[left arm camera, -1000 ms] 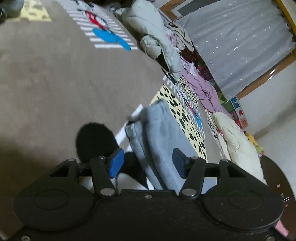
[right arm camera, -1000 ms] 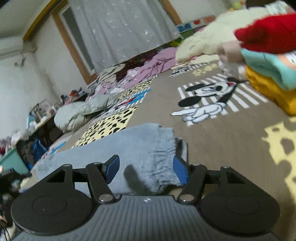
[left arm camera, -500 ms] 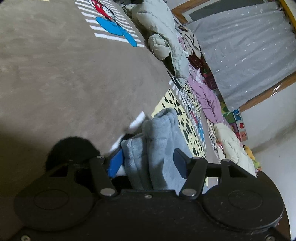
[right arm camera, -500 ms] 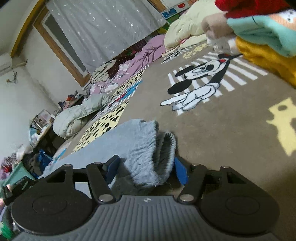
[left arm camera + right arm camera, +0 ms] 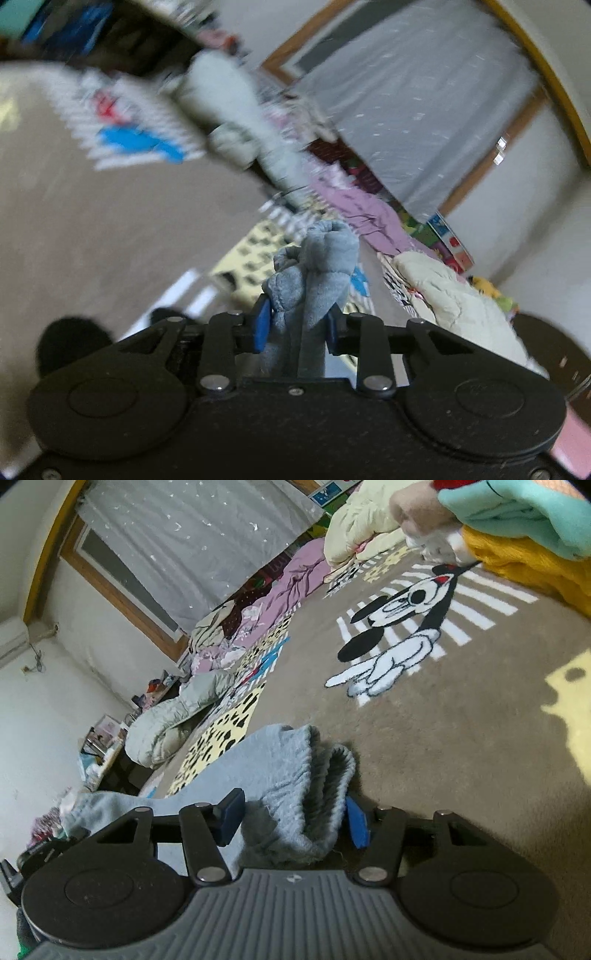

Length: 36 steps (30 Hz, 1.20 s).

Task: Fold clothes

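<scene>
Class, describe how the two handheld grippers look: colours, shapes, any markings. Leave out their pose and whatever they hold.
The left gripper has a smooth black body with two round discs, black linkage bars with silver pivot pins, and blue finger pads. The right gripper matches in shape, but its centre panel is ribbed grey with a small white mark; its pads are blue too. No cables, hands or sleeves show.

The grey trousers (image 5: 280, 768) are soft, fuzzy fleece cloth with a ribbed, gathered waistband. The carpet (image 5: 461, 738) is matt, short-pile cloth with printed cartoon figures. The right gripper (image 5: 293, 818) is matt black plastic with a ribbed grey shell, blue pads (image 5: 356, 821) and shiny metal rivets. At 11 o'clock hangs a thin grey curtain (image 5: 192, 528) in a wood frame
</scene>
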Available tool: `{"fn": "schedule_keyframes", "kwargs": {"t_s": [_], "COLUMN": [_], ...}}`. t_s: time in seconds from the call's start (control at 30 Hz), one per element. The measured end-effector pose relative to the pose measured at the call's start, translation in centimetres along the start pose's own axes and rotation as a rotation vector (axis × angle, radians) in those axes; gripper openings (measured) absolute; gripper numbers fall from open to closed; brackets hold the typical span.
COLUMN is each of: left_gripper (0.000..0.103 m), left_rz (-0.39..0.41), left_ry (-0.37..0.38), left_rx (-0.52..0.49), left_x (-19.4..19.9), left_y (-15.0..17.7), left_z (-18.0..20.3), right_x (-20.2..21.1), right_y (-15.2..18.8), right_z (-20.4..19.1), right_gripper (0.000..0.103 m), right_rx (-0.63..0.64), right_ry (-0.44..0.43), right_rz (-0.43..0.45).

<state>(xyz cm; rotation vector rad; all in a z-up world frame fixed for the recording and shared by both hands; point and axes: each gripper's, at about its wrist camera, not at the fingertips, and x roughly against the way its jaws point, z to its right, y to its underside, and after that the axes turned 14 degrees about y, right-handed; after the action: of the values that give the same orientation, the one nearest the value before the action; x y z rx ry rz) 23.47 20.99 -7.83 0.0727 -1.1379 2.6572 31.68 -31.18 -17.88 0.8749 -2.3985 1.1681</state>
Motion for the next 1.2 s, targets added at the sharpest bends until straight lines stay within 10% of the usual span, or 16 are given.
{"fn": "schedule_keyframes", "kwargs": {"t_s": [0.5,1.2], "left_gripper": [0.026,0.025], "left_rz": [-0.020,-0.123], "left_ry": [-0.042,-0.081], "left_rx": [-0.592,-1.180], "left_x": [-4.4,-8.9], "left_y": [10.1,26.1], "left_z": [17.6,24.3], "right_x": [1.0,3.4], "right_y": [-1.1,-2.7], "right_z": [2.9,6.9], "right_gripper": [0.056,0.057], "right_rx": [-0.105,-0.155], "right_ry": [-0.106,-0.121], "right_rz": [-0.042,-0.024]}}
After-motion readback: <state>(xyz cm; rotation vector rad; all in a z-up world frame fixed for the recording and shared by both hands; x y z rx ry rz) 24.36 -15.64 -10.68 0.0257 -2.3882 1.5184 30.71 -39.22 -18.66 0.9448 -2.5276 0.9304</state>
